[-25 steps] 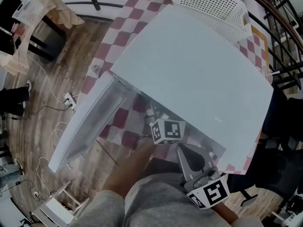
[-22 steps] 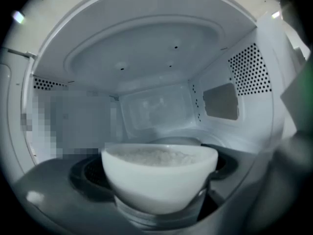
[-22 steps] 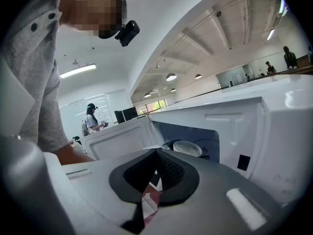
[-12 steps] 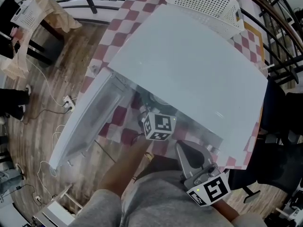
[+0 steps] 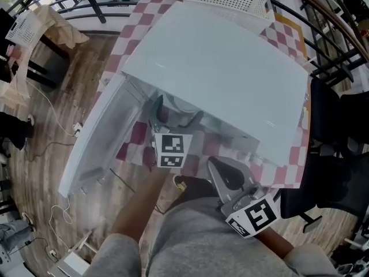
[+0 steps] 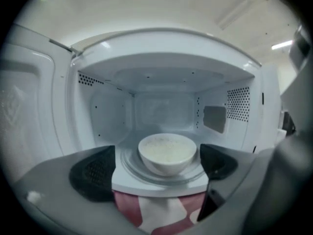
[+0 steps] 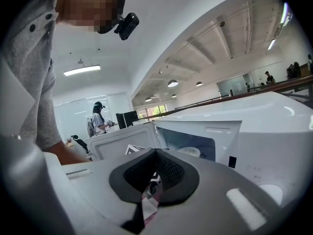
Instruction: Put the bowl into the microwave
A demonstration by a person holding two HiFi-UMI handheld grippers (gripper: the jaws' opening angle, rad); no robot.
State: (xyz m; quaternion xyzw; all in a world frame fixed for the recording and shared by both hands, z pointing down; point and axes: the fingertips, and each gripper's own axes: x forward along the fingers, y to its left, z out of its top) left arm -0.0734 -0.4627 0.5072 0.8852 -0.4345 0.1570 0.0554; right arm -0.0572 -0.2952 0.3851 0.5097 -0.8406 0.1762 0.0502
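bowl [image 6: 167,153]: on the turntable [image 6: 128,164] inside the open microwave [image 6: 161,58], frame centre | left gripper [image 6: 156,168]: fingers [image 6: 93,174] apart, empty, facing the opening | right gripper [image 7: 155,174]: fingers [image 7: 171,173] together, empty

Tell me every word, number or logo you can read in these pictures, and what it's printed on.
No words, brands or numbers can be read anywhere.
The left cube, on the left claw: a black-and-white square code, not lettering.
The right cube, on the right claw: the same kind of code.
The microwave: no label shows.
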